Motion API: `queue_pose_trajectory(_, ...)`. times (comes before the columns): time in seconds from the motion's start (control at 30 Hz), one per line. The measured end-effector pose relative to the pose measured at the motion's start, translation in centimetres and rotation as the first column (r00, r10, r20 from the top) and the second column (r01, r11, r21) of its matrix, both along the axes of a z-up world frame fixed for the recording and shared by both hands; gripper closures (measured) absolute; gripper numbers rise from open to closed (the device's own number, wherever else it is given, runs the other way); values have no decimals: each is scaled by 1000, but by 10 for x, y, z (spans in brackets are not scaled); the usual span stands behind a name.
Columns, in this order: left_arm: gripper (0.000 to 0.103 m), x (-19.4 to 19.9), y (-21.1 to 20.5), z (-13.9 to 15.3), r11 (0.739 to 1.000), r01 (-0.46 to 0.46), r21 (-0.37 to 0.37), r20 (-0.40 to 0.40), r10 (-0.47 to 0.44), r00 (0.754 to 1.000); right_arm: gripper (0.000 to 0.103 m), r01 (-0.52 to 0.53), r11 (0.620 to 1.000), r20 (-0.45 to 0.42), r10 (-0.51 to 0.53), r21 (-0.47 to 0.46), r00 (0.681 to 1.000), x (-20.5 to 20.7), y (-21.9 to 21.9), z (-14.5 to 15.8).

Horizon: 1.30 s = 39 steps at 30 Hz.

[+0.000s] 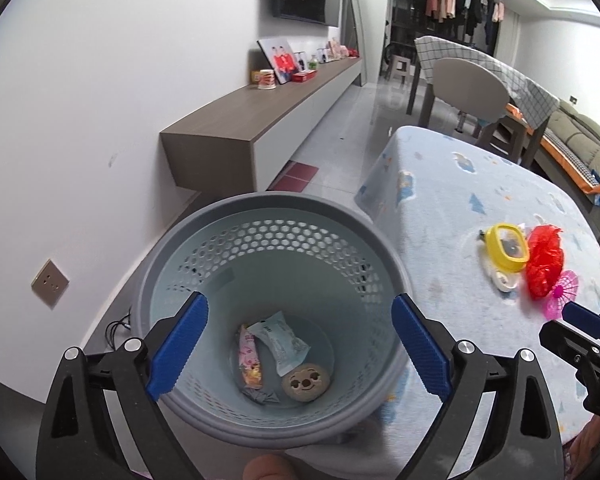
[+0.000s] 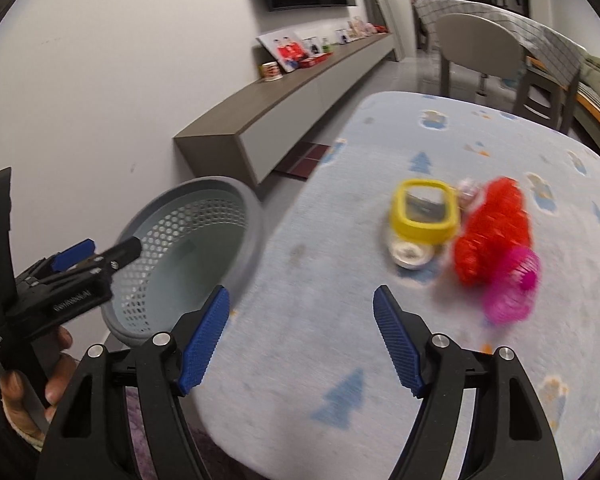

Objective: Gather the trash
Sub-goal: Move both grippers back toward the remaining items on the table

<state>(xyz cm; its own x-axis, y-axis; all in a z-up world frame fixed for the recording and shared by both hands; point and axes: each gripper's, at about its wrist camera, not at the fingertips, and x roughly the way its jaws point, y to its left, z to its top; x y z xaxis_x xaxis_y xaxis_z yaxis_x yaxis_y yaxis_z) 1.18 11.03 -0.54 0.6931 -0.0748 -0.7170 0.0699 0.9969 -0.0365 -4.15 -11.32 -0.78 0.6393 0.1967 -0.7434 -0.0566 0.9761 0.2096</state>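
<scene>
Inside: perforated round plastic bin (image 1: 268, 240)

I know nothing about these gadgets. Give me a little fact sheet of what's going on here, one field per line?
Setting: living room, table with a pale blue patterned cover
Bin: grey perforated basket beside the table
In the bin: pink wrapper, pale wrapper, round smiling-face cookie, small dark wrapper
On the table: yellow-rimmed lid, red mesh, pink mesh
Left gripper: open, empty, above the bin
Right gripper: open, empty, over the table
</scene>
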Motion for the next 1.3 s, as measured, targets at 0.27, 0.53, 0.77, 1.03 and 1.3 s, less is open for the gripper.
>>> queue_pose_trajectory(0.27, 8, -10, -48, 7, 994, 107, -8, 18, -106, 994, 31, 140, 990, 12, -139, -34, 990, -27, -63, 6)
queue_pose_trajectory(0.53, 8, -8, -97, 10, 984, 176, -27, 25, -176, 984, 31, 198, 977, 2, -199, -78, 980, -33, -110, 4)
queue_pose_trajectory(0.77, 8, 3, -135, 10, 978, 205, -30, 28, -204, 979, 31, 189, 978, -29, -193, -93, 981, -13, -131, -10)
queue_pose_trajectory(1.03, 8, 29, -168, -2, 977, 215, -7, 12, -215, 977, 31, 216, 967, -74, -227, -136, 971, 28, -136, -38)
queue_pose_trajectory(1.3, 8, 46, -184, -18, 972, 234, 23, -10, -234, 972, 31, 266, 947, -95, -286, -182, 954, 41, -149, -56)
